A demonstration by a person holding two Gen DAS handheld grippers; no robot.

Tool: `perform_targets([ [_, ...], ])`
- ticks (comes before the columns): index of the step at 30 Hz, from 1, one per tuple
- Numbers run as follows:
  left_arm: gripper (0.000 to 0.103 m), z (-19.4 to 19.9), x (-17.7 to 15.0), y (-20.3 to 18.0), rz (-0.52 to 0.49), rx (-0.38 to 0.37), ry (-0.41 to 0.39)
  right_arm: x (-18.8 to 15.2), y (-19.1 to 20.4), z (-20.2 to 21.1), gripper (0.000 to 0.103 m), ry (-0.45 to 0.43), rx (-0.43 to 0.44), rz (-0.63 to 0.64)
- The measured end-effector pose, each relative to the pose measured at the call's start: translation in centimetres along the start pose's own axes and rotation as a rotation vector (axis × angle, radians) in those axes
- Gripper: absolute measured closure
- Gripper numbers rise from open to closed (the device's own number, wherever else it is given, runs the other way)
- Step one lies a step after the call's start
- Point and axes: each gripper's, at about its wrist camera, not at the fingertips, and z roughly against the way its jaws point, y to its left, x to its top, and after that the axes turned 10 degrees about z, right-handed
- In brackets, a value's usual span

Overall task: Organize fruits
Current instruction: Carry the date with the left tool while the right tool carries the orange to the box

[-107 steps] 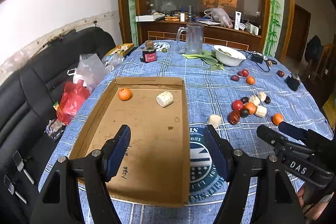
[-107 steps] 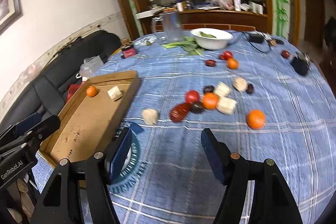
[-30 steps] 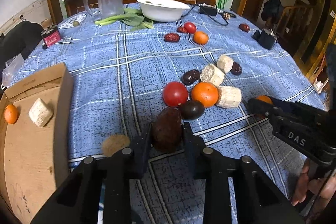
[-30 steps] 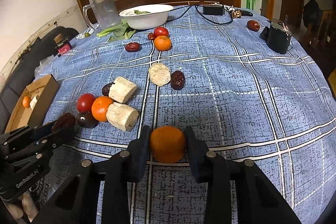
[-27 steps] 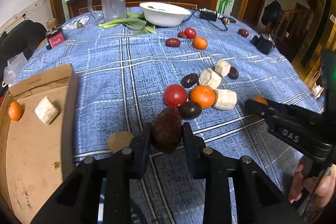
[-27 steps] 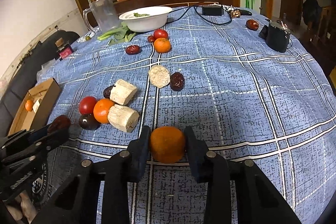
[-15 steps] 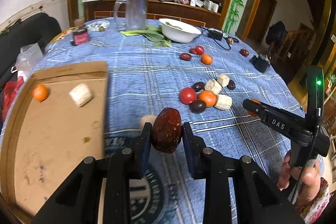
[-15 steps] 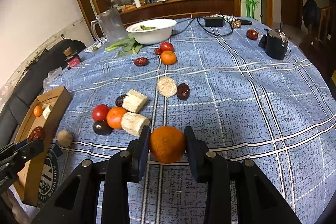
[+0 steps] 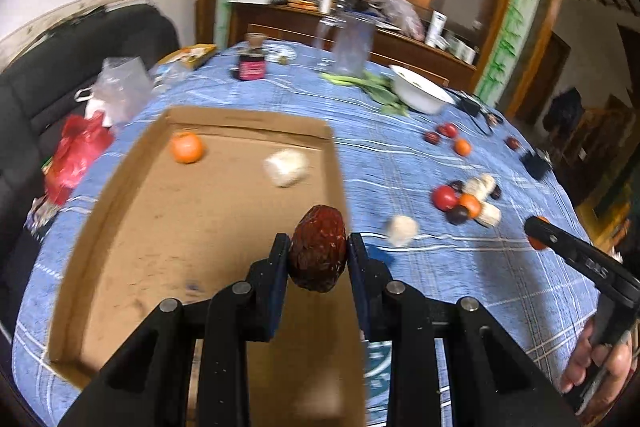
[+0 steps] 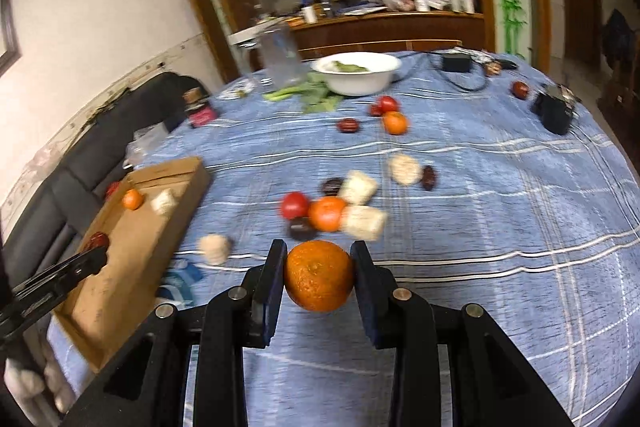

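Presently, my inventory, from left to right across the table:

1. Cardboard tray [image 9: 100, 227], far left. It already holds one small orange [image 9: 186, 147] and one pale chunk [image 9: 286, 167], both at its far end and apart from each other.

2. Left gripper [image 9: 318, 255], above the tray's right wall. Its jaws are nearly closed, both pads pressed on a dark red date [image 9: 318, 253]. The date is clear of the tray floor.

3. Loose pale chunk [image 9: 402, 229] on the blue checked cloth [image 10: 500, 227], just right of the tray.

4. Right gripper [image 10: 319, 277], above the cloth, right of the tray. Its jaws are drawn in on an orange [image 10: 319, 275], which is clear of the table. A person's hand [image 9: 600, 375] shows at the lower right in the left wrist view.

5. Fruit cluster [image 10: 332, 207] beyond the held orange: tomato, orange, dark fruits, pale chunks, touching or nearly so.

6. White bowl [image 10: 356, 73], far side, with two red fruits and another orange near it.

Risks, as I judge them:
- The date sits over the tray's right wall. Released here, it could strike the rim and bounce onto the cloth.
- The orange is round and pinched only at its sides, so a quick swing could slip it loose, and it would roll.
- Both grippers seem bound for one tray, so they may collide.
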Motion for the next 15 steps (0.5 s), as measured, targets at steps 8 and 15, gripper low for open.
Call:
perform_targets([
  [8, 0.075, 1.1, 0.9, 5.5, 0.097, 0.055, -0.017, 1.6, 7.4, -2.0, 0.068, 0.036, 0.15, 0.094],
  [15, 0.075, -0.1, 2.9, 6.9, 0.05, 0.133, -0.003, 3.0, 13.6, -5.7, 0.067, 0.097, 0.259, 0.178],
])
